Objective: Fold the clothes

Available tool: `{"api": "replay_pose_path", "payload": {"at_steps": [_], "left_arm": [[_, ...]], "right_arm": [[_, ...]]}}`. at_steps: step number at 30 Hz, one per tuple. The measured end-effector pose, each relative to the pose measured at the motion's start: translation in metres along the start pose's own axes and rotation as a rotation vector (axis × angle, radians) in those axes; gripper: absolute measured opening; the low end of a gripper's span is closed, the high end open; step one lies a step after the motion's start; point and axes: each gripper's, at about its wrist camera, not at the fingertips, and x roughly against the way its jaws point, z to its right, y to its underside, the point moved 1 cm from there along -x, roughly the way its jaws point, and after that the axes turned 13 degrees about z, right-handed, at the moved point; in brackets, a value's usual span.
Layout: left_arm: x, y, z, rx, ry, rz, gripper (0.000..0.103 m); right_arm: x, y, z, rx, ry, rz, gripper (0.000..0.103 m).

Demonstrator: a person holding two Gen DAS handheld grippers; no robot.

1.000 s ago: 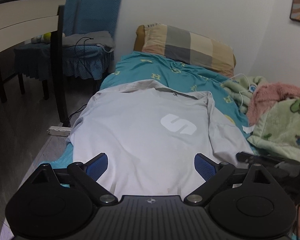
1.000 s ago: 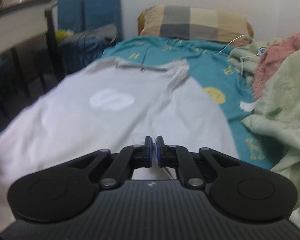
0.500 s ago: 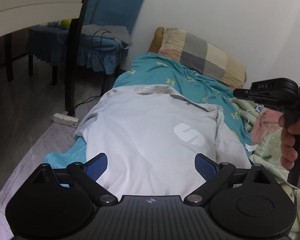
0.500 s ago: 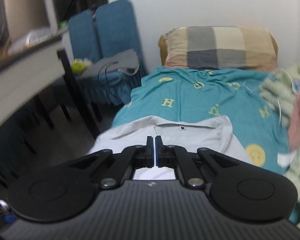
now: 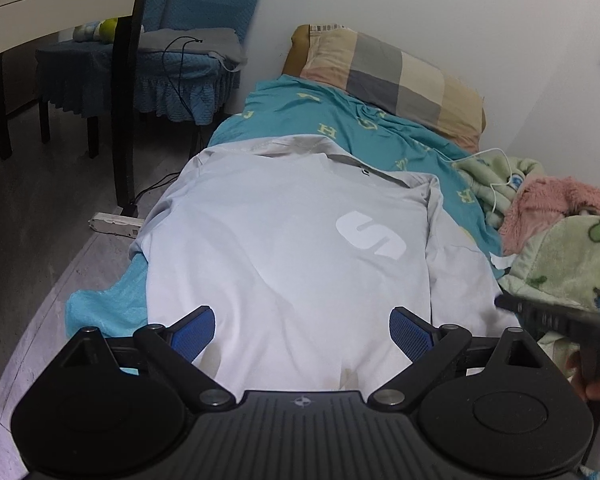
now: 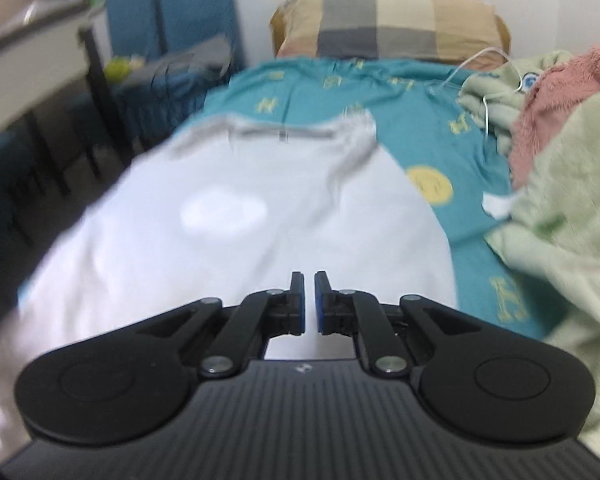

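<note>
A light grey T-shirt (image 5: 284,248) with a white S logo lies spread flat on the teal bed sheet (image 5: 340,120), collar at the far end. It also shows, blurred, in the right wrist view (image 6: 240,232). My left gripper (image 5: 302,326) is open and empty, held above the shirt's near hem. My right gripper (image 6: 309,304) has its jaws nearly together with a thin gap, empty, above the shirt's near right part. Its body shows at the right edge of the left wrist view (image 5: 560,318).
A checked pillow (image 5: 392,76) lies at the head of the bed. Green and pink blankets (image 5: 560,240) are piled on the right with a white cable. Blue chairs (image 5: 160,64), a table leg (image 5: 126,100) and a power strip (image 5: 114,224) stand on the floor at left.
The right gripper swung up high half a second ago and has come back down low over the shirt's right side. The left gripper shifted slightly and stays open.
</note>
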Motion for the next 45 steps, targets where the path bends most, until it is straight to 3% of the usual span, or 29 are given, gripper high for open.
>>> {"api": "replay_pose_path", "payload": {"at_steps": [2, 4, 5, 10, 13, 14, 15, 16, 17, 18, 24, 28, 32, 39, 43, 45], "left_arm": [[0.002, 0.001, 0.004, -0.016, -0.001, 0.005, 0.096], [0.003, 0.002, 0.007, -0.033, -0.007, 0.010, 0.096], [0.003, 0.003, 0.007, -0.040, -0.013, 0.010, 0.096], [-0.002, 0.007, 0.005, -0.041, -0.026, -0.007, 0.096], [-0.004, 0.008, 0.005, -0.040, -0.023, -0.013, 0.096], [-0.005, 0.008, 0.005, -0.040, -0.022, -0.015, 0.096], [-0.005, 0.008, 0.005, -0.039, -0.021, -0.016, 0.096], [-0.006, 0.008, 0.005, -0.039, -0.020, -0.018, 0.096], [-0.007, 0.009, 0.005, -0.039, -0.019, -0.020, 0.096], [-0.008, 0.009, 0.005, -0.038, -0.018, -0.021, 0.096], [0.002, 0.002, -0.001, -0.009, -0.014, 0.006, 0.096], [0.010, -0.007, -0.014, 0.038, -0.031, 0.031, 0.096], [0.015, -0.013, -0.031, 0.088, -0.063, 0.055, 0.096], [0.009, -0.014, -0.047, 0.115, -0.113, 0.051, 0.096], [0.000, -0.007, -0.044, 0.100, -0.116, 0.020, 0.096], [-0.005, -0.002, -0.040, 0.089, -0.109, 0.001, 0.096]], "right_arm": [[0.003, 0.013, -0.003, 0.063, -0.031, -0.013, 0.055], [0.002, 0.021, -0.012, 0.147, -0.066, -0.005, 0.064], [0.000, 0.024, -0.019, 0.199, -0.081, -0.002, 0.065], [-0.028, 0.042, -0.044, 0.418, -0.169, -0.071, 0.064], [-0.040, 0.040, -0.031, 0.336, -0.161, -0.062, 0.060], [-0.041, 0.038, -0.024, 0.285, -0.144, -0.058, 0.042], [-0.042, 0.035, -0.018, 0.243, -0.133, -0.052, 0.034], [-0.041, 0.032, -0.014, 0.210, -0.122, -0.043, 0.016], [-0.039, 0.027, -0.012, 0.184, -0.107, -0.030, 0.009], [-0.038, 0.022, -0.010, 0.158, -0.091, -0.017, 0.007], [-0.022, -0.053, -0.010, -0.018, -0.067, 0.144, 0.006], [-0.039, -0.107, -0.027, -0.107, -0.096, 0.164, 0.006], [-0.072, -0.141, -0.059, -0.175, -0.158, 0.147, 0.006], [-0.145, -0.132, -0.108, -0.182, -0.170, 0.106, 0.007], [-0.175, -0.104, -0.102, -0.218, -0.132, 0.092, 0.009], [-0.178, -0.092, -0.095, -0.226, -0.122, 0.069, 0.016]]}}
